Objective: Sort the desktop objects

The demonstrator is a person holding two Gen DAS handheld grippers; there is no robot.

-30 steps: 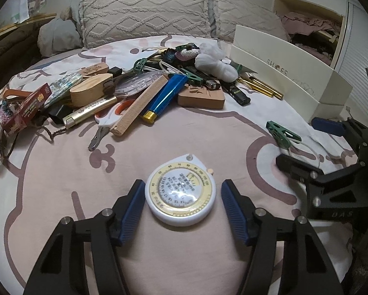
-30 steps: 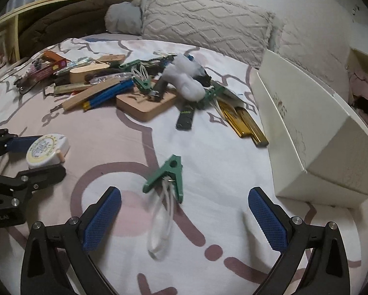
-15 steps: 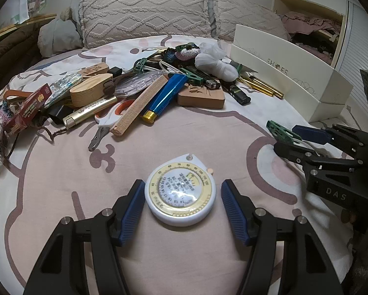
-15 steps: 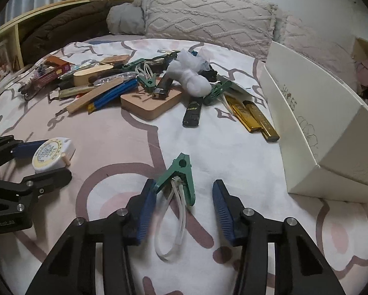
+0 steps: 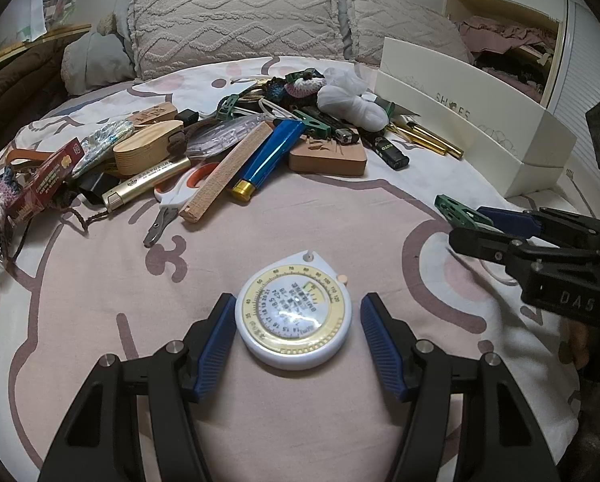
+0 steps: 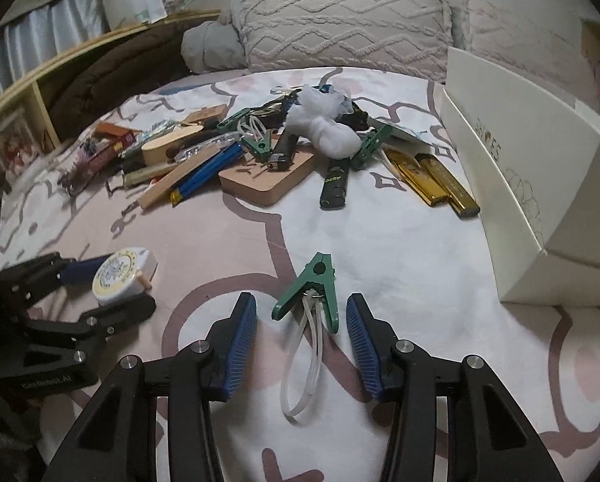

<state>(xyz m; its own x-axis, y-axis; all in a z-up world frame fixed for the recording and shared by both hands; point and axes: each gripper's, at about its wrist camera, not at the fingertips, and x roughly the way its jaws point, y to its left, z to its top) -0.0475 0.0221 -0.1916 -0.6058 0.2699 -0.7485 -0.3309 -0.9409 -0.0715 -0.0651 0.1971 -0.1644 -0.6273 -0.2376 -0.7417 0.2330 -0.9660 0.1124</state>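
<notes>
A round white and yellow tape measure [image 5: 293,321] lies on the patterned bedsheet between the blue pads of my left gripper [image 5: 300,305]. That gripper is open, with a thin gap showing at the right pad. In the right wrist view, a green clip [image 6: 316,281] with a white cord loop [image 6: 304,381] lies between the pads of my right gripper [image 6: 301,301]. It is open, with gaps on both sides of the clip. The left wrist view shows the same clip [image 5: 456,211] at the right gripper's tips.
A pile of small items lies further back: a blue tube [image 5: 267,156], a wooden stick [image 5: 227,172], scissors [image 5: 175,201], a tan block [image 5: 328,156], lighters [image 6: 334,182], gold bars [image 6: 432,180] and a white bundle [image 6: 324,128]. A cream shoebox [image 6: 540,168] stands at the right. Pillows [image 5: 235,20] are behind.
My right gripper's jaws narrowed from wide open to closely flank the green clip, and it rolled slightly. The left gripper and the tape measure have not moved.
</notes>
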